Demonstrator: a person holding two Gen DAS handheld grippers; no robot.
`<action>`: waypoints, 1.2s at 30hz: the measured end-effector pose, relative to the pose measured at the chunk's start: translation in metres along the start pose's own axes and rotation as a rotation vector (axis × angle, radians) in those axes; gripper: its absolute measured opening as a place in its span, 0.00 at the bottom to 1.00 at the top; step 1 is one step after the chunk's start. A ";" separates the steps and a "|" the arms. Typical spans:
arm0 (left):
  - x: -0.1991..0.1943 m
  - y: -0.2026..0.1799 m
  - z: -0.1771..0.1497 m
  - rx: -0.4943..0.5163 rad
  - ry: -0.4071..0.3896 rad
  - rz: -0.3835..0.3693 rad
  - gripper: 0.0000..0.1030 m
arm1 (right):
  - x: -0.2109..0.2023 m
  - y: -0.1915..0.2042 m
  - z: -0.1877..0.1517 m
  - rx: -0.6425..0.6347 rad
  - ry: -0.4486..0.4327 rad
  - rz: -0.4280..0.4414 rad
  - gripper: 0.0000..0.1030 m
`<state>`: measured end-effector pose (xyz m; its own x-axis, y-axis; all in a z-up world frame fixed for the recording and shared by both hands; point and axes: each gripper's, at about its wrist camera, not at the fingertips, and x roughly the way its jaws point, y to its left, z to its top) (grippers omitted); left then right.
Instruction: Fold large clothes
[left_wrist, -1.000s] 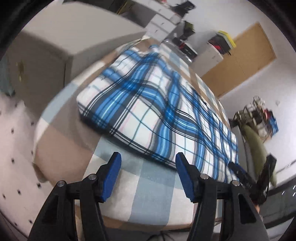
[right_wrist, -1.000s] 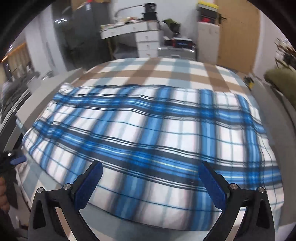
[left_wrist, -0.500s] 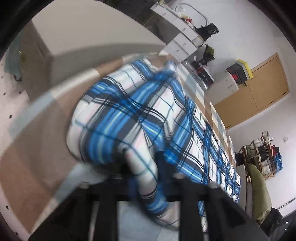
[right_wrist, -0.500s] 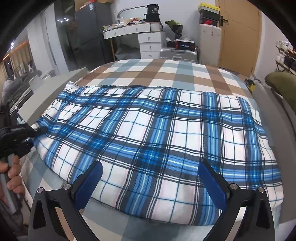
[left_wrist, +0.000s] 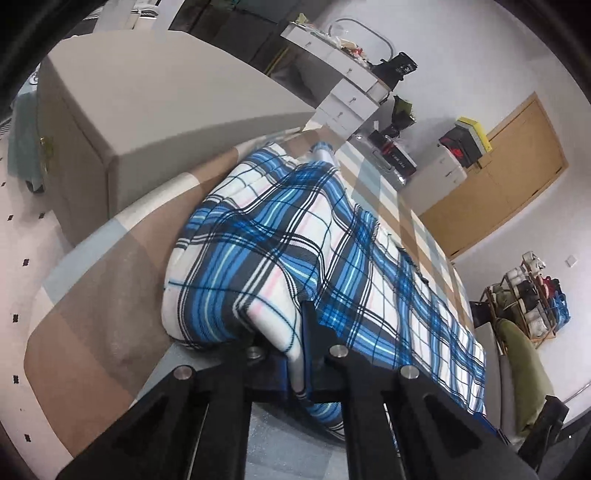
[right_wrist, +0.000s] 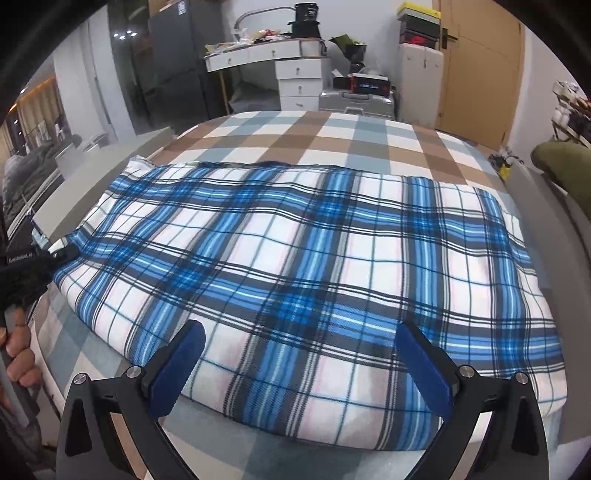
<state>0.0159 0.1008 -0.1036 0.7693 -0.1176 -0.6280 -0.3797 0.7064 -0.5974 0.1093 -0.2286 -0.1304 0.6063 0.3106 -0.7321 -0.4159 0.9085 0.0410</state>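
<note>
A large blue, white and black plaid blanket (right_wrist: 303, 258) lies folded on a bed with a brown, grey and white checked sheet (right_wrist: 332, 136). My left gripper (left_wrist: 295, 354) is shut on the blanket's near corner (left_wrist: 273, 325), and the cloth bunches up around it. The same gripper shows at the far left of the right wrist view (right_wrist: 55, 256), at the blanket's left corner. My right gripper (right_wrist: 301, 365) is open and empty, just above the blanket's near edge, its blue pads (right_wrist: 177, 373) wide apart.
A grey box-like cabinet (left_wrist: 122, 110) stands close to the bed's left side. A white desk with drawers (right_wrist: 295, 70), a silver suitcase (right_wrist: 356, 101) and a wooden door (right_wrist: 480, 70) are beyond the bed's far end. A green cushion (right_wrist: 561, 162) lies at the right.
My left gripper moved in from open above the sheet, closed on the blanket's corner and bunched it up. The right gripper stayed open and shifted a little back along the near edge.
</note>
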 end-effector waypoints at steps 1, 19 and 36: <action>-0.001 -0.004 0.001 0.015 -0.004 0.001 0.01 | 0.000 0.003 0.001 -0.014 0.000 0.009 1.00; -0.007 -0.010 0.017 0.024 0.039 -0.115 0.01 | 0.051 0.199 0.009 -0.545 0.014 0.013 0.82; 0.012 0.009 -0.007 -0.222 0.245 -0.437 0.65 | 0.037 0.169 0.039 -0.349 -0.012 0.131 0.25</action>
<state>0.0182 0.1014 -0.1199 0.7475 -0.5448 -0.3801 -0.1714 0.3946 -0.9027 0.0879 -0.0529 -0.1246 0.5394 0.4228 -0.7282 -0.6951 0.7117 -0.1018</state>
